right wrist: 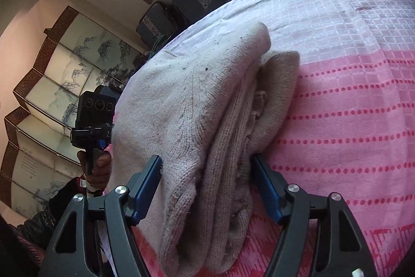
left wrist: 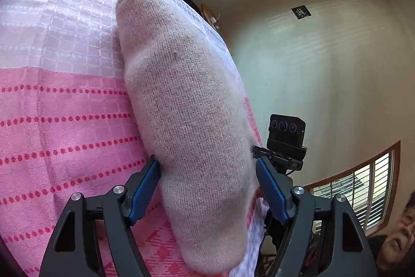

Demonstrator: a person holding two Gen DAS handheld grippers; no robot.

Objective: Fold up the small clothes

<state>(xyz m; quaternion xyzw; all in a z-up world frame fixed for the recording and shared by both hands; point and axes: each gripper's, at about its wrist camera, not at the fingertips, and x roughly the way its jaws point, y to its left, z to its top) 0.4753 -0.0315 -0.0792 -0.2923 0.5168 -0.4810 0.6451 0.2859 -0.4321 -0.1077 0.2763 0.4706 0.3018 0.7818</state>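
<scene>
Pink bedspread [left wrist: 64,121] bears the folded knit garment [left wrist: 186,108] between both spread tongs [left wrist: 207,168] [right wrist: 207,168], seemingly unpinched.

The folded knit garment [right wrist: 207,121] runs off the bottom edge in both wrist views, near end unseen. Its inner layers stay hidden (only edges show). Contact with the right claw [right wrist: 207,188] pads: undetermined.

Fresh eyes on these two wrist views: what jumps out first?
The beige knit garment, folded into a thick bundle, fills the middle of both views and lies on a pink and white cloth. It sits between the blue pads of the right hand-held gripper and of the left hand-held gripper. At the left of the right view stands a painted folding screen.
</scene>
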